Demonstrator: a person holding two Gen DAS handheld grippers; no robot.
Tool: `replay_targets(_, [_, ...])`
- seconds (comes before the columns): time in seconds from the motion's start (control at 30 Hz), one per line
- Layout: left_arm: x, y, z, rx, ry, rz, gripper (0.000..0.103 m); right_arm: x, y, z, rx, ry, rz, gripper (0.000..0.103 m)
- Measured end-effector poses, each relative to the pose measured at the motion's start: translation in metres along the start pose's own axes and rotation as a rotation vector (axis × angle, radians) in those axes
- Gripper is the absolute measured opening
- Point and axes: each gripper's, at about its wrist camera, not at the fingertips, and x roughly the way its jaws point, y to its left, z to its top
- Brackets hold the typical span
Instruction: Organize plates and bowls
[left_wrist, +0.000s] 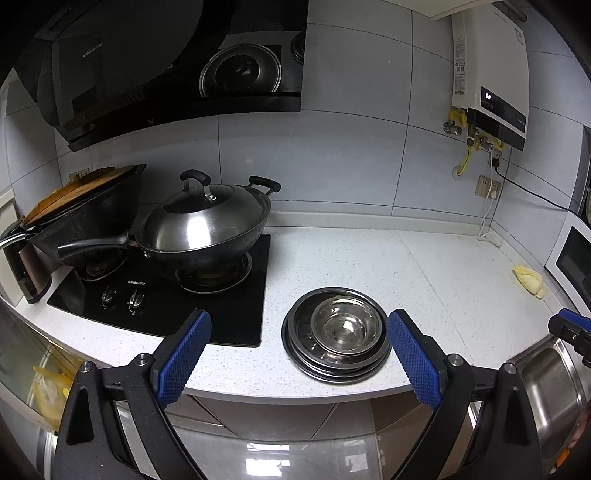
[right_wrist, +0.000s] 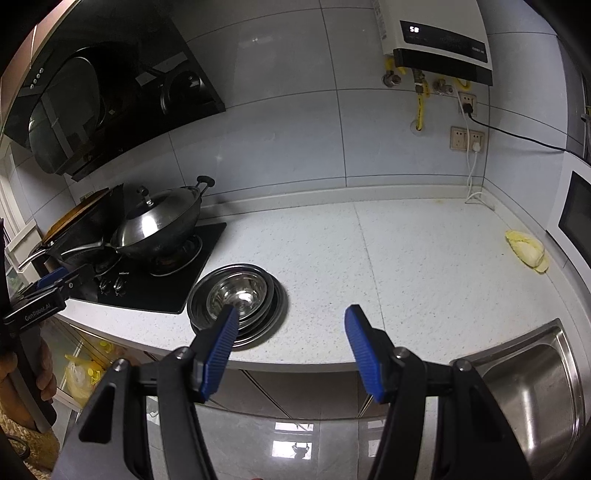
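A: Where's the bowl?
B: Nested in the plates, just right of the hob, near the counter's front edge.
A: The grippers?
B: Left gripper and right gripper both gape apart, holding nothing.

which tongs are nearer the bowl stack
Left, narrowly. The left tongs face the bowl stack head-on, open and empty. The right tongs sit off to its right, toward the sink.
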Motion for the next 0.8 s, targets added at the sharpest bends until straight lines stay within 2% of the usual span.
replay_targets(0.13, [-0.003, -0.005, 0.002, 0.007, -0.019, -0.003, 0.094, -0.001, -0.005, -0.001, 0.006, -0.003, -0.002, 0.058])
replay_targets(0.47, [-0.001, -0.014, 0.004, 0.045, -0.009, -0.092, 0.094, -0.002, -0.009, -0.006, 0.024, 0.004, -0.012, 0.058])
replay_targets(0.8, [0.004, -0.010, 0.000, 0.048, 0.017, -0.088, 0.094, 0.001, -0.009, -0.007, 0.020, 0.018, -0.039, 0.058])
